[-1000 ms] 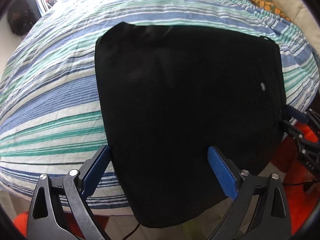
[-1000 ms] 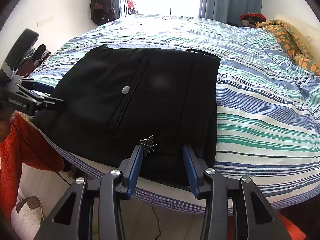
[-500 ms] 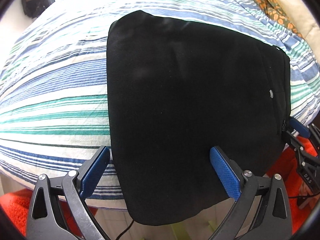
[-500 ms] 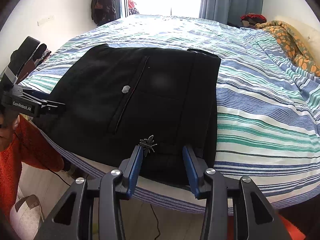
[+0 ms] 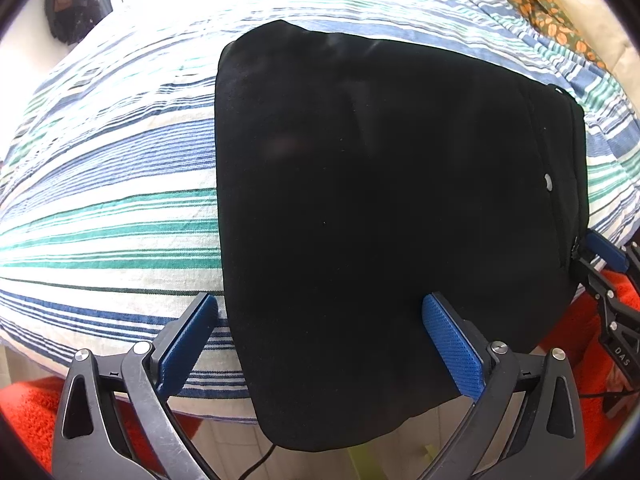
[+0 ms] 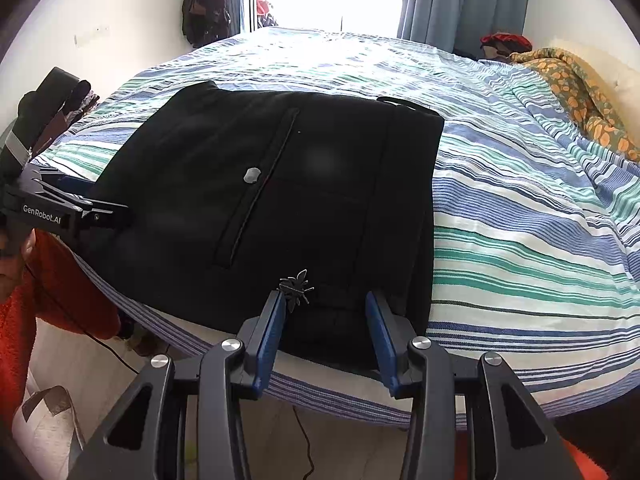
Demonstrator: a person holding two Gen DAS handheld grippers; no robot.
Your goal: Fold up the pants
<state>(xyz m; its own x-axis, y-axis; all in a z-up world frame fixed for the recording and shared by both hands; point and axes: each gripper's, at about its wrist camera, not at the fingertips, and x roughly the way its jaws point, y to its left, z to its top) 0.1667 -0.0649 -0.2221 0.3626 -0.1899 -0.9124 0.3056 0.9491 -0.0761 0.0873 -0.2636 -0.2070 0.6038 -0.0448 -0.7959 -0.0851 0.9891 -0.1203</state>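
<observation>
While I scan my two feeds from left to right, I count one pair of black pants (image 5: 380,216), folded into a rough rectangle and lying flat on the bed (image 5: 112,216), its near edge hanging over the bed's side. The cloth is matte and smooth, with one long slit pocket (image 6: 260,188) and one small grey button (image 6: 252,175) beside it. A small black metal ornament (image 6: 296,286) with spiky leaves sits at the near hem.

My left gripper (image 5: 320,344) is spread wide, its two blue ribbed pads (image 5: 452,344) clear of each other: one lies over the striped sheet just beside the pants' left edge, the other over the black cloth. I can't tell whether they touch the fabric. On that gripper's side, in the right wrist view, I read "GenRobot.AI" in white.

My right gripper (image 6: 326,320) also stands open, its two blue pads flanking the hem near the waistband corner, gripping nothing that I can see. On its body, in the left wrist view, I read the letters "DAS".

Blue, green and white stripes cover the wrinkled bedsheet. One orange-patterned blanket (image 6: 576,92) lies bunched at the far right, and one grey-blue curtain (image 6: 460,0) hangs by the window.
</observation>
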